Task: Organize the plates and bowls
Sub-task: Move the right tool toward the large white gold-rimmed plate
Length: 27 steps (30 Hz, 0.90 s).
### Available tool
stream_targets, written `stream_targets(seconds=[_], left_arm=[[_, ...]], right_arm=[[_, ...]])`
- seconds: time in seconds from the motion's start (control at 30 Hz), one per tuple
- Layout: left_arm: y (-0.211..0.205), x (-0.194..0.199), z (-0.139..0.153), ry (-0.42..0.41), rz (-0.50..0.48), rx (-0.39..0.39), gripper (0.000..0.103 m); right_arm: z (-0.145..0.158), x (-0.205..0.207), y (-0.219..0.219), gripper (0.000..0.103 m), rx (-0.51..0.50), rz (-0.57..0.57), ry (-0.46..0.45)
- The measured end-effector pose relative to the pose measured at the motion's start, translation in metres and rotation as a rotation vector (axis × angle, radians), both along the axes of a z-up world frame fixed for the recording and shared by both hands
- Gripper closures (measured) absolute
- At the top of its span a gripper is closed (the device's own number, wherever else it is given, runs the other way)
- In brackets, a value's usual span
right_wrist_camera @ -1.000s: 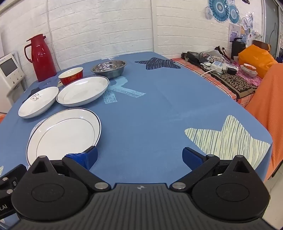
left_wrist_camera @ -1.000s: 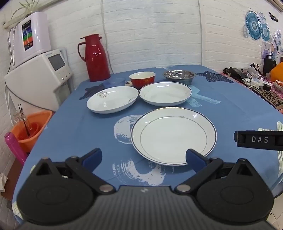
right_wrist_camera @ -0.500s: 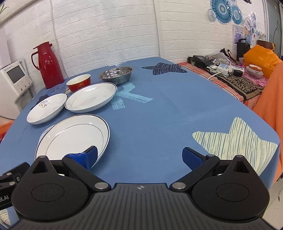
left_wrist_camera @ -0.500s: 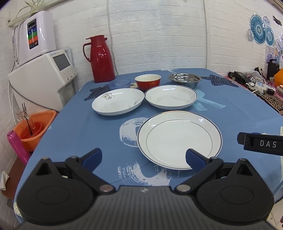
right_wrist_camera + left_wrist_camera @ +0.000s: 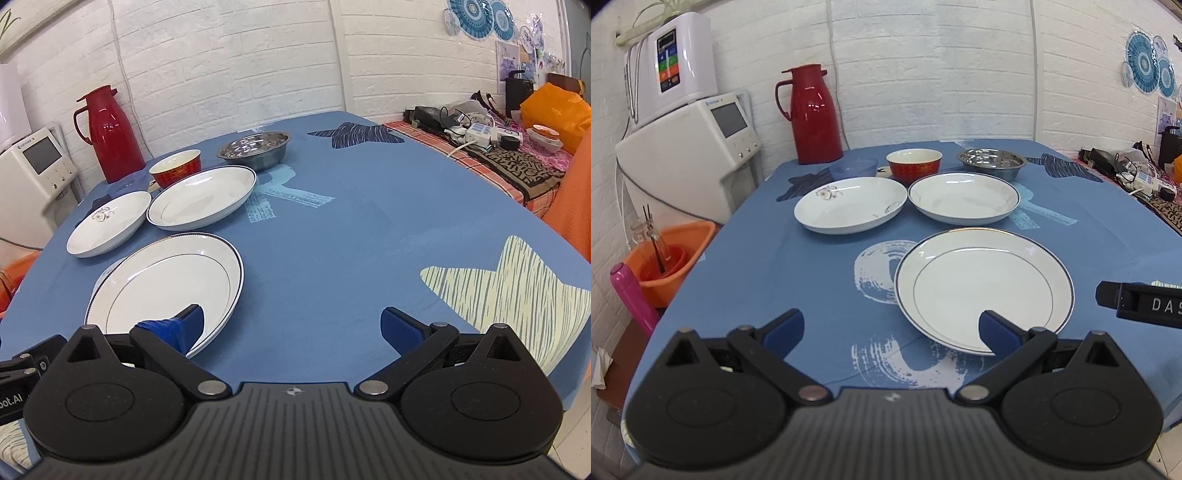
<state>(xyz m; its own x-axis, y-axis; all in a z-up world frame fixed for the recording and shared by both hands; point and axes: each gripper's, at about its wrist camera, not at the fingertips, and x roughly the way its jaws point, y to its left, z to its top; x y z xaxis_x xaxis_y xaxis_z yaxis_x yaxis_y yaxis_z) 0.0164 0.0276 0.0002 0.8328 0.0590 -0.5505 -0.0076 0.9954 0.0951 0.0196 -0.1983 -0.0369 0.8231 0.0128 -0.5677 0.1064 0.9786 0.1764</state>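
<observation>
A large flat white plate (image 5: 984,291) (image 5: 166,284) with a dark rim line lies nearest me on the blue tablecloth. Behind it sit a flowered white deep plate (image 5: 851,208) (image 5: 110,223) and a rimmed white deep plate (image 5: 964,197) (image 5: 203,195). Further back stand a red bowl (image 5: 914,162) (image 5: 177,170), a steel bowl (image 5: 991,162) (image 5: 255,146) and a small blue bowl (image 5: 854,168). My left gripper (image 5: 890,328) is open above the table's near edge, its right finger over the flat plate. My right gripper (image 5: 291,325) is open too, its left finger over that plate's near rim.
A red thermos (image 5: 812,114) stands at the table's back left. White appliances (image 5: 687,147) and an orange basin (image 5: 670,258) are off the left edge. A cluttered side table (image 5: 491,144) with cables lies to the right. Bare blue cloth (image 5: 369,229) spans the table's right half.
Both grippers have drawn back and risen a little, so the dishes sit lower and further right in view. Nothing on the table has moved.
</observation>
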Motion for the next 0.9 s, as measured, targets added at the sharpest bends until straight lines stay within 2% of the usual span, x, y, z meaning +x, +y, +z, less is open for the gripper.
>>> stream_targets(seconds=[0.47, 0.77, 0.9], left_arm=[[0.007, 0.011, -0.001, 0.021, 0.010, -0.014, 0.003], [0.014, 0.002, 0.003, 0.009, 0.012, -0.021, 0.003], [0.025, 0.023, 0.001, 0.073, -0.020, -0.053, 0.003]], right_arm=[[-0.002, 0.010, 0.006, 0.013, -0.002, 0.008, 0.031], [0.005, 0.002, 0.009, 0.013, -0.016, 0.018, 0.002], [0.001, 0.023, 0.005, 0.013, 0.006, 0.054, 0.040]])
